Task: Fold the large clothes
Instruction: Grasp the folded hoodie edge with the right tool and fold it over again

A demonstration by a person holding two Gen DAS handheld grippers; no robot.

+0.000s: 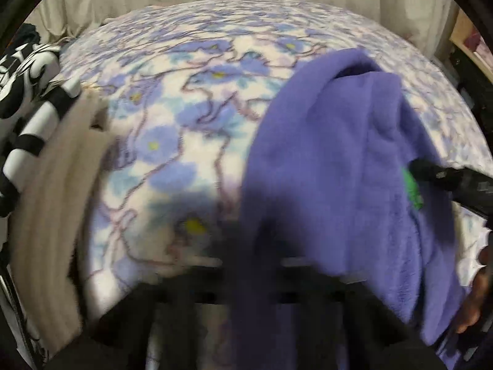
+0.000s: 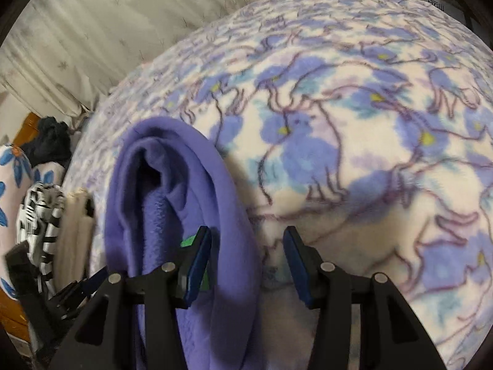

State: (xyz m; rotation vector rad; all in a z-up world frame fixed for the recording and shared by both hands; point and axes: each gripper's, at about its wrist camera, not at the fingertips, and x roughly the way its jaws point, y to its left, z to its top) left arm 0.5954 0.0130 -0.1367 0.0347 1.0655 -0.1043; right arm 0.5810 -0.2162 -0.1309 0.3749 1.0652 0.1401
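The right tongs [image 2: 246, 252] stand released, blue pads [image 2: 197, 265] apart, one edge of the purple fleece garment [image 2: 172, 185] lying between them. The left tongs [image 1: 246, 293] are blurred under the hanging cloth (I cannot tell if they clench it). The garment is bunched on the flowered blanket [image 2: 354, 141] of the bed. At the left lie a beige folded cloth [image 1: 52, 215] and a black-white striped garment [image 1: 34, 98].

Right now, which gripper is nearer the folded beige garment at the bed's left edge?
Left. The left gripper sits just beside the beige garment; the right gripper is farther right, across the purple fleece.
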